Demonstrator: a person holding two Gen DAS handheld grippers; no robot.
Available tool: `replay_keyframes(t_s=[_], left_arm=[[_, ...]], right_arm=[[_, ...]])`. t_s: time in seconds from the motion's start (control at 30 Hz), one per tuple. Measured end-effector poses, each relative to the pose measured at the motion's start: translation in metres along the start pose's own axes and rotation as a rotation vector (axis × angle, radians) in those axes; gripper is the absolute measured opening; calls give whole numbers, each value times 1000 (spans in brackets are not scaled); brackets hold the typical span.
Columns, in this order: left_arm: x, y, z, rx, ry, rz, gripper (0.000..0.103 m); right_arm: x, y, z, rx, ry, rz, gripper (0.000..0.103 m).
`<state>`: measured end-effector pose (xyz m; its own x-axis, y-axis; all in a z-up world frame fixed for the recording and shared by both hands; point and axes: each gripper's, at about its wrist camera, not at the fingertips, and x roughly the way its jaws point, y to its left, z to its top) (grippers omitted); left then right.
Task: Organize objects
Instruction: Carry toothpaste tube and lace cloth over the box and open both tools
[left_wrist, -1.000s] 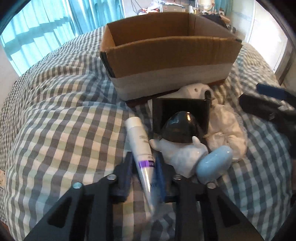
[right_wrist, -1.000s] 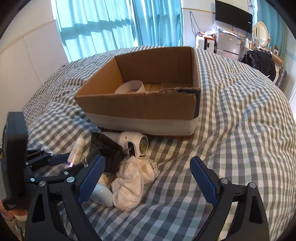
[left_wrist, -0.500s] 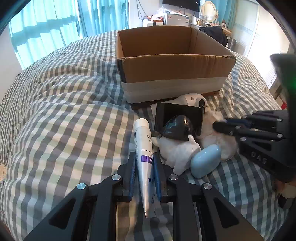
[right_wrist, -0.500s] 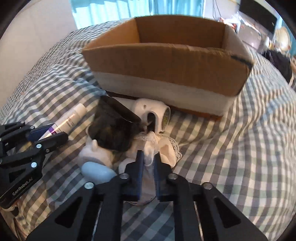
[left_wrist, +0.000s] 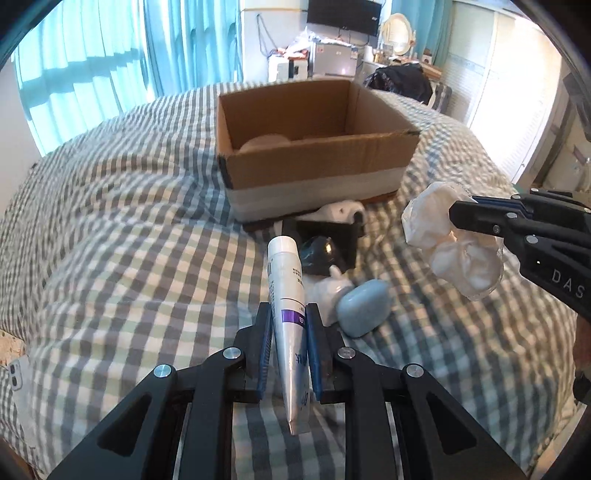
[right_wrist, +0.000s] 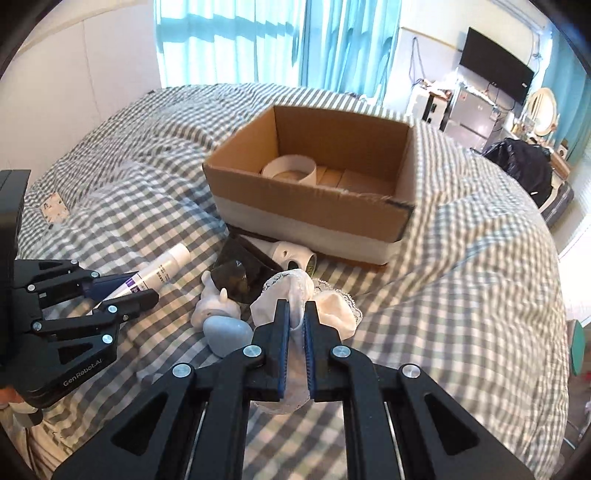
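Nearest, left gripper (left_wrist: 288, 325): pressed onto one white tube (left_wrist: 286, 291) with a purple band, cap pointing away, crimped tail toward the camera.
Right gripper (right_wrist: 296, 325): pinching one bunched white lace cloth (right_wrist: 295, 291), held clear of the bedding in the left wrist view.
Loose pile, just beyond the tube: one pale blue oval case (left_wrist: 364, 306), one small white figurine (left_wrist: 330, 291) touching it, one glossy black rounded piece (left_wrist: 319, 254), one black box-like piece (left_wrist: 332, 232) behind that, one white device (left_wrist: 341, 212) with a round opening against the box's base.
Cardboard box (left_wrist: 317, 173): one, open-topped, pale band along its lower wall, standing on the bed past the pile.
Inside the box: one white ring-shaped roll (right_wrist: 290, 170); other contents hard to make out.
Bed cover (left_wrist: 129, 229): one grey-and-white check, under everything.
Far back: teal curtains (left_wrist: 96, 62), one wall screen (left_wrist: 343, 16).
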<state>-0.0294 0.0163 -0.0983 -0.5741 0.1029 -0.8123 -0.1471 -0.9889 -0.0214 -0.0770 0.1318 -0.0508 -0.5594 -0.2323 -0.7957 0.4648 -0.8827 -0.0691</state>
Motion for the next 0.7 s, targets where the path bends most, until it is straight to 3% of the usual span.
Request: replay_keyframes(t_s=[0.4,0.6,0.7], left_arm=[[-51,-5,37,30,-83,-30,18],[-59,5,75,9,-102,-78,18],[-59,6,99,22,-128,-61,18]], right_arm=[[-66,16,21,-52,-102,-49,7],[-83,9,45,-48,-148,-43,7],[-88,1,65,-37,-176,-40,7]])
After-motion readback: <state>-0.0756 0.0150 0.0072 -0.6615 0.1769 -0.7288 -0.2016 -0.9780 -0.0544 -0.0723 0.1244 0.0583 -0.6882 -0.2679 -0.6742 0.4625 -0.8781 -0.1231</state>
